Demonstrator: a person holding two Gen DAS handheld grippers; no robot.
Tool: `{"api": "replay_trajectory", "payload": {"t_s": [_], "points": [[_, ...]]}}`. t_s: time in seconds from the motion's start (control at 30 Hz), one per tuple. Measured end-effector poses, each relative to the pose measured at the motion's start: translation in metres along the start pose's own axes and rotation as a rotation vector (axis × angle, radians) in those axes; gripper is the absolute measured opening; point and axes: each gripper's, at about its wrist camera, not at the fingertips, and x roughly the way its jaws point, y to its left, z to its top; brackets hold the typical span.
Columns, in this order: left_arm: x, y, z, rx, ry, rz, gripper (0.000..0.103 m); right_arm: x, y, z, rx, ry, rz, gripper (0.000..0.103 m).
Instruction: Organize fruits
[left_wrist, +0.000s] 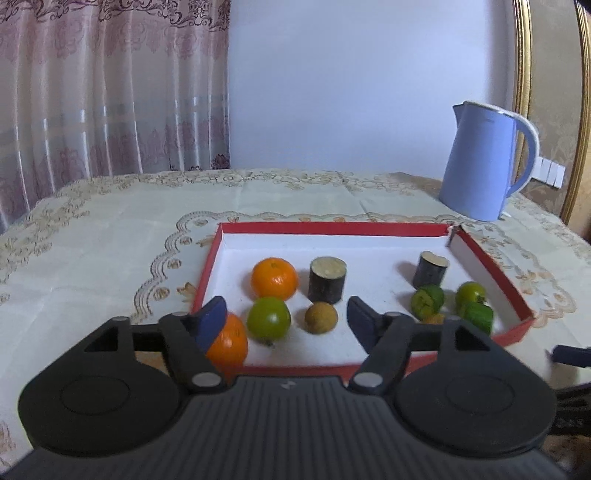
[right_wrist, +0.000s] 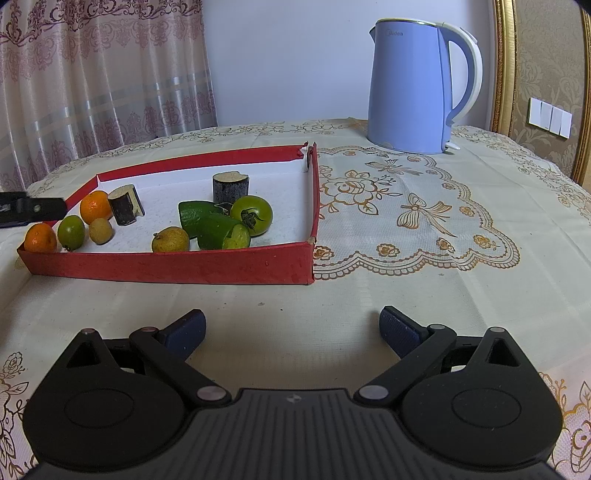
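1. Left wrist view: your left gripper (left_wrist: 286, 317) hangs over the near edge of the red tray (left_wrist: 491, 258) with its fingers spread and nothing pinched. One orange (left_wrist: 229, 341) sits in the near left corner, partly behind the left finger (left_wrist: 210, 321); whether that finger touches it is hard to tell through the blur.
2. Same view: between the fingers lie a green fruit (left_wrist: 268, 318) and a small brown fruit (left_wrist: 321, 317). Behind them stand a second orange (left_wrist: 274, 278) and a dark stub (left_wrist: 327, 280) upright on its cut end.
3. Same view: at the tray's right end you see another dark stub (left_wrist: 430, 269), green pieces (left_wrist: 428, 302) and a green tomato (left_wrist: 470, 293). A blue kettle (left_wrist: 484, 162) stands on the worktop (left_wrist: 92, 236) behind the tray.
4. Right wrist view: your right gripper (right_wrist: 291, 326) hovers over bare worktop, near side of the tray, well apart from it, fingers spread and empty.
5. Same view: the fruits are all inside the tray: oranges, green fruit and brown fruit at the left end, a yellowish fruit (right_wrist: 170, 239), cucumber pieces (right_wrist: 221, 230) and the tomato clustered towards the right.
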Motion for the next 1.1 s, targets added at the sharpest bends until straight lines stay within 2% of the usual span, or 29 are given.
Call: {"api": "replay_trajectory", "payload": {"t_s": [0.13,0.3,0.43,0.53,0.7,0.87,1.1], "points": [[-0.019,-0.001,-0.012,-0.02,0.011,-0.006,0.077,0.0,0.0,0.0,0.0,0.0,0.0,0.101],[-0.044,-0.004,-0.027,-0.018,0.018,0.016,0.091,0.0,0.0,0.0,-0.001,0.0,-0.002,0.101],[-0.059,-0.009,-0.034,0.001,0.015,0.083,0.094,-0.006,0.0,-0.003,0.053,-0.011,-0.056,0.101],[-0.067,-0.009,-0.037,-0.004,0.01,0.092,0.096,-0.016,0.006,-0.006,0.105,-0.005,0.02,0.101],[-0.076,-0.008,-0.037,-0.017,0.009,0.082,0.099,-0.03,0.041,-0.001,-0.016,-0.039,-0.043,0.101],[-0.085,-0.008,-0.037,-0.034,-0.004,0.08,0.103,-0.03,0.054,0.005,-0.021,-0.035,-0.063,0.101],[-0.095,-0.006,-0.032,-0.045,-0.03,0.088,0.103,-0.028,0.065,0.01,-0.04,-0.034,-0.095,0.101]]}}
